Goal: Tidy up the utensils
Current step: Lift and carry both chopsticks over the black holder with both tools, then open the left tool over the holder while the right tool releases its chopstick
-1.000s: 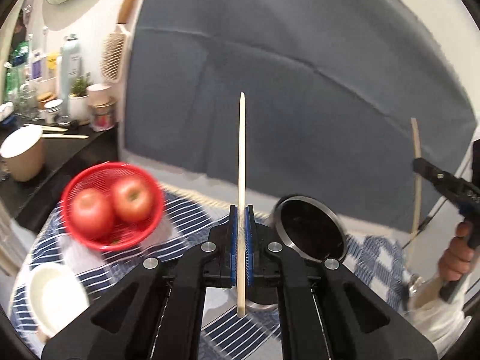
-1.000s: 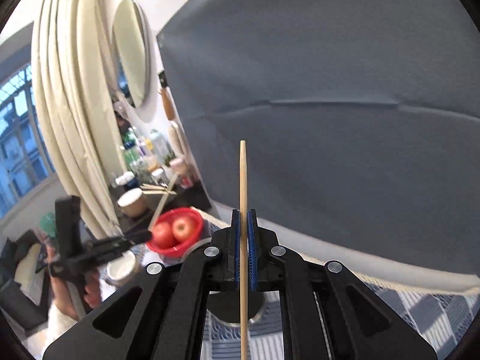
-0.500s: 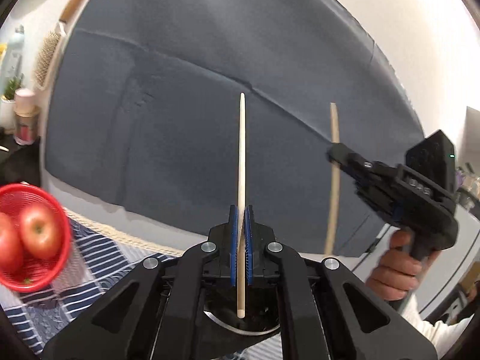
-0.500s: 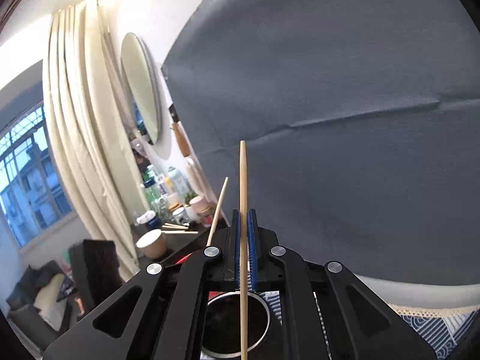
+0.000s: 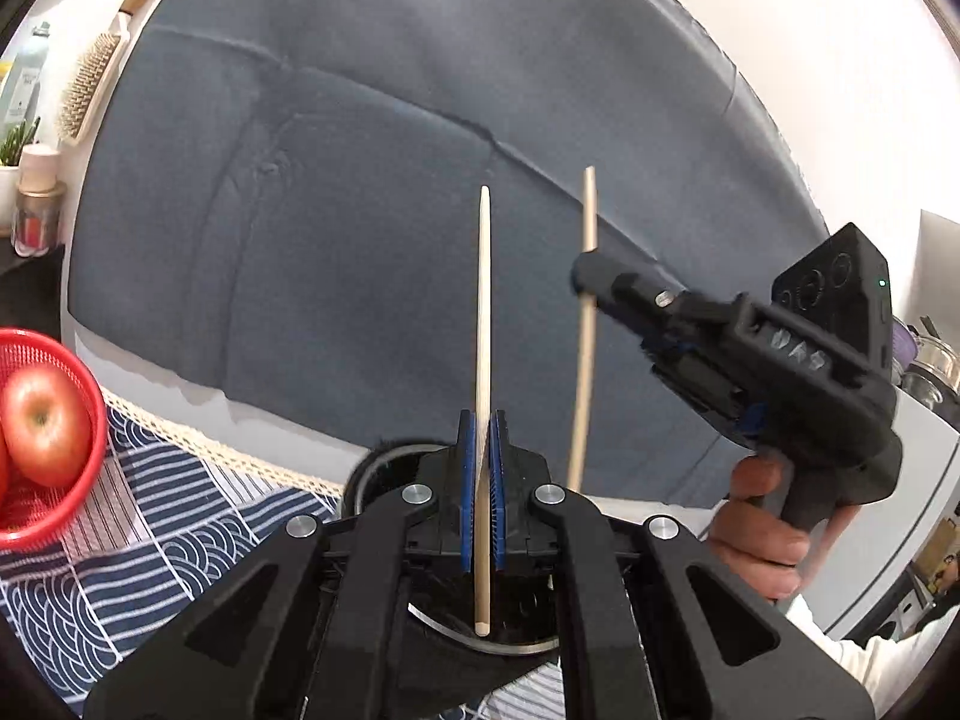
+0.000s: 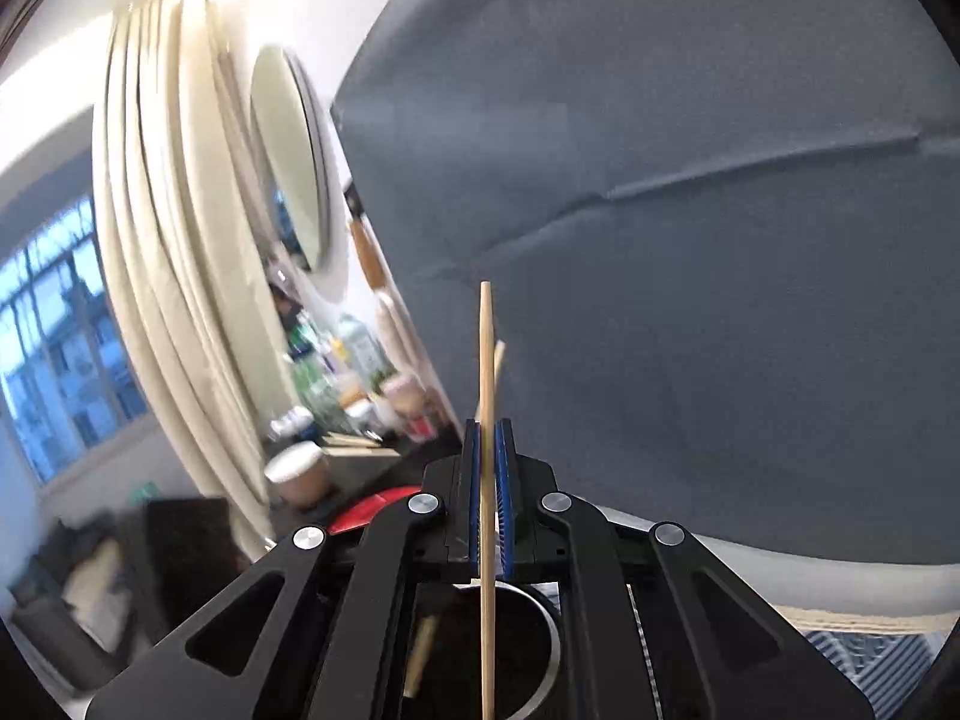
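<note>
My left gripper [image 5: 481, 420] is shut on a wooden chopstick [image 5: 483, 324] held upright, its lower end over the round metal holder [image 5: 480, 639] below the fingers. My right gripper [image 6: 489, 426] is shut on a second wooden chopstick [image 6: 486, 420], also upright, its lower end over the same dark metal holder [image 6: 528, 660]. In the left wrist view the right gripper [image 5: 579, 276] and its chopstick [image 5: 587, 324] stand close to the right of mine. The left chopstick's tip [image 6: 498, 360] shows just behind the right one.
A red basket [image 5: 72, 468] with apples [image 5: 39, 408] sits at left on the blue patterned tablecloth [image 5: 180, 540]. A dark grey backdrop [image 5: 360, 180] hangs behind. A shelf with bottles and cups [image 6: 336, 420] and a mirror [image 6: 294, 156] are at the left.
Both grippers have moved together over the holder; the right gripper with its chopstick has come closer to the left one. The basket has slid toward the left edge of view.
</note>
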Demonstrator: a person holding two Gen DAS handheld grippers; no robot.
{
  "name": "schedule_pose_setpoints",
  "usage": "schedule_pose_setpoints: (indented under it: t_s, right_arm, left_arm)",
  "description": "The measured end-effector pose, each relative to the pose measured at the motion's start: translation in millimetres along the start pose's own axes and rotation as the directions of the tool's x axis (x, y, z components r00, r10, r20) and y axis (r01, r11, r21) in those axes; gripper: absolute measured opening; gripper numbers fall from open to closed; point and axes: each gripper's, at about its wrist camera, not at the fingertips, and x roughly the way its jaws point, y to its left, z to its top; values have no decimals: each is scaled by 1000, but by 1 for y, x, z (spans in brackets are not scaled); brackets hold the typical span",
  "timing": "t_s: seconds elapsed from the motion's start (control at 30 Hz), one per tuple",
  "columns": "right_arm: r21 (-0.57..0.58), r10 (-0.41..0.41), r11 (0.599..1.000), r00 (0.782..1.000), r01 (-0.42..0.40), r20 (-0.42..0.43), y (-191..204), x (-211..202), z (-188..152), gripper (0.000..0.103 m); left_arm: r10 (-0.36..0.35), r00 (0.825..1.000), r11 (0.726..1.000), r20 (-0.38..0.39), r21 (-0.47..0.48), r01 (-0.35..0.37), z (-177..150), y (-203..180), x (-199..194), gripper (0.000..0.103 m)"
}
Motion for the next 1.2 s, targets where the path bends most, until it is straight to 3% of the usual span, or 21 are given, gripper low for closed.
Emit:
schedule_pose_setpoints:
  t_s: [0.3,0.57,0.77,1.03,1.1,1.2]
  right_arm:
    - [-178,-77,982,995,66,-60,20,-3,-25,5]
    - [-191,-92,979,990,69,-110,23,-12,-45,6]
    - [-201,-118,975,989,97,-93,29,-33,-41,7]
    - [-207,-147,971,984,123,-104,28,-64,-50,25]
    - [-215,-160,967,982,135,-100,28,-72,-54,42]
    - [-206,-171,968,977,142,-128,24,-79,-61,51]
  left_arm:
    - [22,999,999,-33,42,-21,-8,-11,-10,5]
    - [84,995,995,-50,52,-82,-14,-14,-26,6]
    - [105,993,992,-63,77,-100,-11,-28,-39,6]
    - [164,981,976,-101,163,-147,-20,-51,-56,25]
    - [166,978,975,-128,170,-143,-27,-54,-61,27]
    - [171,973,974,-151,172,-145,-34,-59,-69,41]
